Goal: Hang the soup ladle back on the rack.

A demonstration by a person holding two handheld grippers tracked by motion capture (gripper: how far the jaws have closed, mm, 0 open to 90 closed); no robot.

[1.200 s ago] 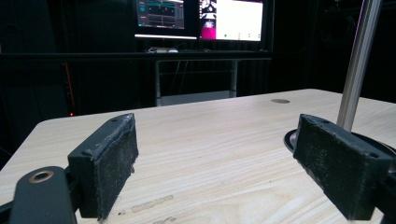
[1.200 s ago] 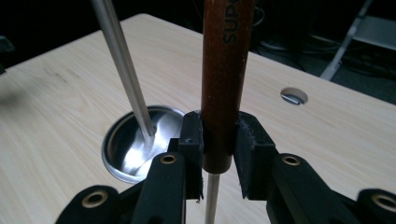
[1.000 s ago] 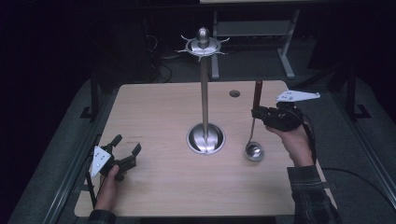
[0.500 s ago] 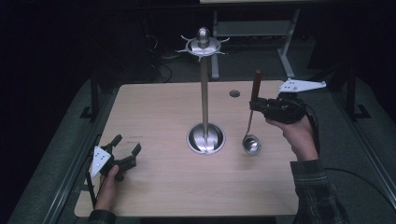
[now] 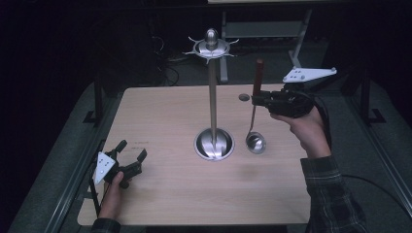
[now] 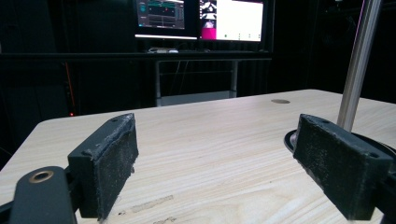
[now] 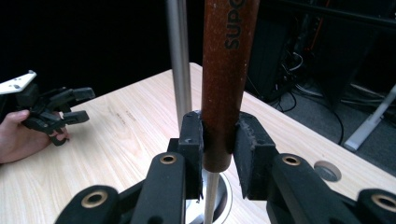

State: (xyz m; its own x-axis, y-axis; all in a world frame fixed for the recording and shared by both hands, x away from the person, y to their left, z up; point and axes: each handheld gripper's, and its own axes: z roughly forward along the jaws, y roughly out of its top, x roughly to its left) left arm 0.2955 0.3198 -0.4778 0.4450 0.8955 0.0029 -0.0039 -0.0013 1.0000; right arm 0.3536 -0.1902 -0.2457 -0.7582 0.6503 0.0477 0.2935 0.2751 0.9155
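A ladle is held upright beside a metal stand on a wooden surface (image 5: 165, 194).

At the left, the left gripper (image 5: 130, 155) rests low near the edge of the surface, its fingers (image 6: 109, 161) wide apart and holding nothing. In the middle stands the stand (image 5: 213, 97), a thin pole on a round base with a hook ring on top. Just to the right of it, the right gripper (image 5: 256, 99) has its fingers (image 7: 191, 144) closed on the brown handle of the ladle (image 5: 254, 141), whose bowl hangs near the surface beside the base.

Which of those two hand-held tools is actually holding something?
The right tool: its jaws clamp the ladle's brown handle. The left tool gapes open, empty.
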